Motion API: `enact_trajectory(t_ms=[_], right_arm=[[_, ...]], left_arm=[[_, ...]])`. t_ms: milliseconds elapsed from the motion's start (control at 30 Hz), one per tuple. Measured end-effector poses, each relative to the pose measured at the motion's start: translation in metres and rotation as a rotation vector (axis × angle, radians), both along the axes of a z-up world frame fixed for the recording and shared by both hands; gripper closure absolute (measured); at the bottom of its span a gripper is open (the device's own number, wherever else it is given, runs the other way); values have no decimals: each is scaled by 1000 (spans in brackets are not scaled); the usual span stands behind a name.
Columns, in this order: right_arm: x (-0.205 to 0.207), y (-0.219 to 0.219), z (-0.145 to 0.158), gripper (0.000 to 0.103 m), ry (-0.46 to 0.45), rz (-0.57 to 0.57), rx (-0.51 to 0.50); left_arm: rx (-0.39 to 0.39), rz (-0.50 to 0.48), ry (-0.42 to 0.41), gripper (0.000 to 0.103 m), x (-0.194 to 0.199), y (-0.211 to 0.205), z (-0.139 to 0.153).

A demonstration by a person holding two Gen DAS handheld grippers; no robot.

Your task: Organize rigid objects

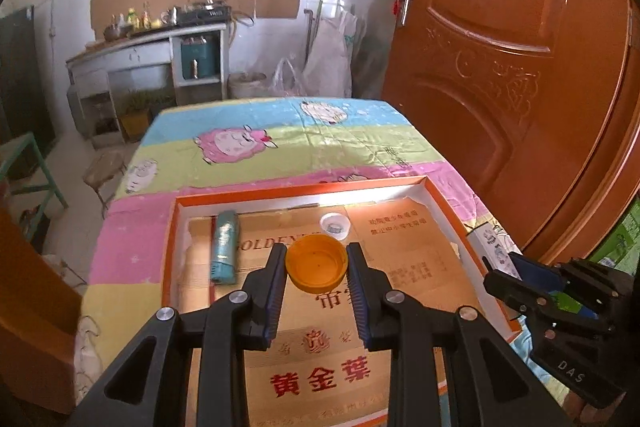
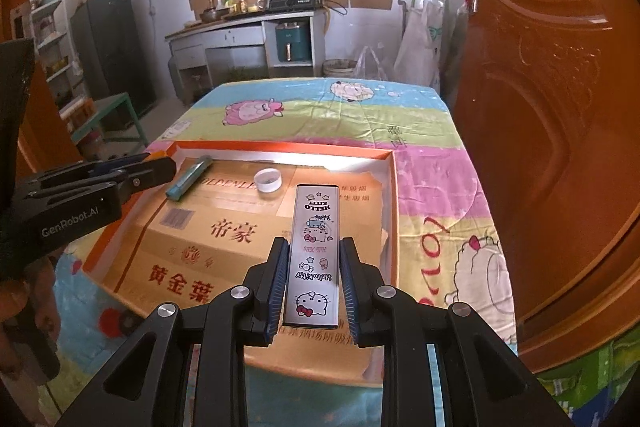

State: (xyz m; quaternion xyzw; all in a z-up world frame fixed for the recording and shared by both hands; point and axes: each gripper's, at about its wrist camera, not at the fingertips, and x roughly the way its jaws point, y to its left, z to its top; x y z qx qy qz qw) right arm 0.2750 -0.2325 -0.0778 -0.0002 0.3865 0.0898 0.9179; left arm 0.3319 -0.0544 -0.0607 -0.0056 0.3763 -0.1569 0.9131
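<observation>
Beneath both pairs of fingers lies a wide orange-rimmed cardboard tray (image 1: 448, 203) lined with printed tan card, resting on a pastel cartoon tablecloth (image 1: 280, 135). Between the right gripper (image 2: 313, 247) fingers sits a long white rectangular Hello Kitty case (image 2: 314, 251), clamped at its sides. Ahead of the left fingers lie a teal tube (image 1: 225, 247) and a small white cap (image 1: 335, 225). Left gripper (image 1: 316, 255) pinches a round orange plastic lid (image 1: 316, 265), open side up.

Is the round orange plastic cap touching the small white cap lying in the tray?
Apart. The left wrist view shows the round orange plastic cap clamped in the left gripper, with bare cardboard visible between it and the small white cap.
</observation>
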Motion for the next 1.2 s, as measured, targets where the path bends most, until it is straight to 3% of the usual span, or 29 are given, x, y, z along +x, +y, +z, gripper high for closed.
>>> enact_trajectory(t_ms=[600,1200], right_arm=[[71,-6,-12,77,56,9,8],[113,-4,-39,77,180,13,34]], left_arm=[[28,23,141,73,69,-2,-30],[27,49,233,73,101,-4,-57]])
